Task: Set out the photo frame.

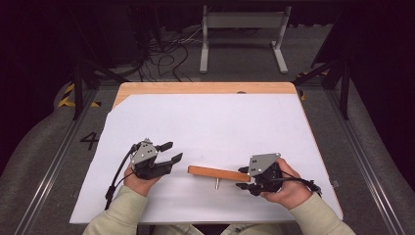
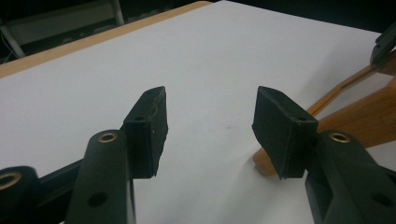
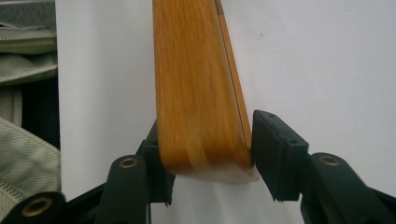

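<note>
As seen from the high view, a wooden block (image 1: 219, 173) with a short metal pin (image 1: 217, 183) projecting from its near side lies on the white sheet (image 1: 210, 122) covering the tabletop (image 1: 205, 88), between the two hands. The left gripper (image 1: 172, 151) rests to the left of the block, clear of it, with its jaws spread and nothing between them. The right gripper (image 1: 243, 177) sits at the block's right end, with that end between its jaws. A dark numeral "4" (image 1: 89, 140) is marked on the floor left of the tabletop; no other writing can be read.

From the left gripper view, the left gripper (image 2: 210, 123) has its jaws released over bare sheet. The near end of the wooden block (image 2: 359, 121) lies just beside the right-hand jaw; whether it touches cannot be determined.

From the right gripper view, the block (image 3: 198, 88) stands on its narrow edge and runs away from the camera. The right gripper (image 3: 205, 149) straddles its end: one pad meets the block's right face, while the other jaw is largely hidden behind the wood. Contact on that side is not visible, so a firm grasp cannot be confirmed.

Handling assessment: the block appears rigid, solid and moderately light. Its finish looks smooth and varnished, so it may slip under light pressure. Grip across the two broad flat faces near an end, keeping clear of the pin. No brand or label is visible on the block.
</note>
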The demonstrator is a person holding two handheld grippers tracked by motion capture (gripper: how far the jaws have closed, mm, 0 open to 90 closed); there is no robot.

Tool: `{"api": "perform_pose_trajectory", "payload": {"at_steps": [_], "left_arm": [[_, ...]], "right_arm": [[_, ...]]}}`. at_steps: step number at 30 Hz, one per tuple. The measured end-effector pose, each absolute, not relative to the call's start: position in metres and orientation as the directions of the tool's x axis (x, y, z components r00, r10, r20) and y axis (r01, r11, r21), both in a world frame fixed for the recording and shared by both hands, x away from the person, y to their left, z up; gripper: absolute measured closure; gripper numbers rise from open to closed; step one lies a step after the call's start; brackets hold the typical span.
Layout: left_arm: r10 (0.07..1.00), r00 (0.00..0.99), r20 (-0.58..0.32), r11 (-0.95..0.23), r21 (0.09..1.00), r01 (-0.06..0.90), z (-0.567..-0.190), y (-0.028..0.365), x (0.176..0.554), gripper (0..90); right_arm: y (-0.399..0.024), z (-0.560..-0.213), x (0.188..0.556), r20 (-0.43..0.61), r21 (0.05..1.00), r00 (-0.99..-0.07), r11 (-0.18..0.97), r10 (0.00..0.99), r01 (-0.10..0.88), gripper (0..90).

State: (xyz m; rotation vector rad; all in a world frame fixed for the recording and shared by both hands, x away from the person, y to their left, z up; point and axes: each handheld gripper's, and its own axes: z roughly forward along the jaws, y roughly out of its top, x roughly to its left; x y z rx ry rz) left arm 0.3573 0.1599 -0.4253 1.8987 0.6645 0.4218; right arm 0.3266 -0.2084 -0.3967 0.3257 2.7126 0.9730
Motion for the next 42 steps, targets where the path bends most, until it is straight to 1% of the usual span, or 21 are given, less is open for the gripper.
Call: {"api": "perform_pose_trajectory", "payload": {"at_steps": [1, 5, 9, 10, 11, 12, 13, 14, 15, 16, 21, 26, 27, 29, 33, 38, 42], "left_arm": [[0.610, 0.793, -0.007, -0.322, 0.911, 0.256, -0.425, 0.161, 0.354, 49.5], [0.555, 0.832, -0.030, -0.354, 0.896, 0.269, -0.424, 0.165, 0.341, 61.7], [0.476, 0.877, -0.066, -0.414, 0.863, 0.290, -0.426, 0.161, 0.335, 74.8], [0.476, 0.877, -0.066, -0.414, 0.863, 0.290, -0.426, 0.161, 0.335, 76.9], [0.426, 0.900, -0.090, -0.461, 0.834, 0.302, -0.429, 0.157, 0.335, 79.9], [0.426, 0.900, -0.090, -0.461, 0.834, 0.302, -0.429, 0.157, 0.335, 82.2], [0.395, 0.913, -0.100, -0.494, 0.815, 0.303, -0.432, 0.152, 0.336, 85.2], [0.395, 0.913, -0.100, -0.494, 0.815, 0.303, -0.432, 0.152, 0.336, 87.1], [0.376, 0.921, -0.100, -0.521, 0.799, 0.300, -0.435, 0.147, 0.337, 87.1], [0.371, 0.924, -0.098, -0.534, 0.791, 0.298, -0.437, 0.143, 0.337, 89.3], [0.362, 0.927, -0.095, -0.571, 0.764, 0.301, -0.443, 0.125, 0.340, 89.6], [0.377, 0.919, -0.113, -0.556, 0.766, 0.323, -0.446, 0.120, 0.346, 89.6], [0.381, 0.915, -0.133, -0.544, 0.768, 0.338, -0.447, 0.119, 0.350, 89.6], [0.387, 0.914, -0.125, -0.543, 0.770, 0.335, -0.447, 0.118, 0.352, 89.6], [0.417, 0.903, -0.103, -0.537, 0.774, 0.337, -0.448, 0.113, 0.359, 89.6], [0.463, 0.881, -0.096, -0.515, 0.780, 0.356, -0.448, 0.105, 0.372, 89.6], [0.498, 0.862, -0.093, -0.500, 0.781, 0.374, -0.448, 0.097, 0.385, 89.6]], "right_arm": [[-0.212, -0.397, 0.326, -0.143, 0.652, -0.945, 0.746, 0.294, 0.134, 50.4], [-0.229, -0.399, 0.325, -0.121, 0.662, -0.937, 0.730, 0.327, 0.170, 50.5], [-0.246, -0.400, 0.326, -0.126, 0.647, -0.919, 0.733, 0.374, 0.210, 55.4], [-0.246, -0.400, 0.326, -0.126, 0.647, -0.919, 0.733, 0.374, 0.210, 55.4], [-0.252, -0.401, 0.327, -0.120, 0.646, -0.913, 0.729, 0.390, 0.226, 60.8], [-0.252, -0.401, 0.327, -0.120, 0.646, -0.913, 0.729, 0.390, 0.226, 60.8], [-0.255, -0.401, 0.329, -0.119, 0.648, -0.909, 0.725, 0.400, 0.235, 63.8], [-0.255, -0.401, 0.329, -0.119, 0.648, -0.909, 0.725, 0.400, 0.235, 63.8], [-0.256, -0.401, 0.329, -0.120, 0.649, -0.907, 0.723, 0.404, 0.236, 64.6], [-0.258, -0.401, 0.330, -0.116, 0.653, -0.904, 0.718, 0.412, 0.243, 65.0], [-0.263, -0.403, 0.333, -0.112, 0.662, -0.895, 0.704, 0.432, 0.257, 67.4], [-0.267, -0.402, 0.334, -0.112, 0.672, -0.883, 0.689, 0.455, 0.270, 68.6], [-0.268, -0.402, 0.335, -0.115, 0.676, -0.881, 0.686, 0.459, 0.269, 69.2], [-0.270, -0.403, 0.336, -0.113, 0.679, -0.877, 0.681, 0.466, 0.274, 70.3], [-0.272, -0.404, 0.336, -0.101, 0.681, -0.874, 0.673, 0.475, 0.287, 72.3], [-0.274, -0.404, 0.336, -0.092, 0.683, -0.870, 0.666, 0.485, 0.299, 77.8], [-0.275, -0.404, 0.336, -0.091, 0.683, -0.867, 0.664, 0.490, 0.303, 79.6]]}}
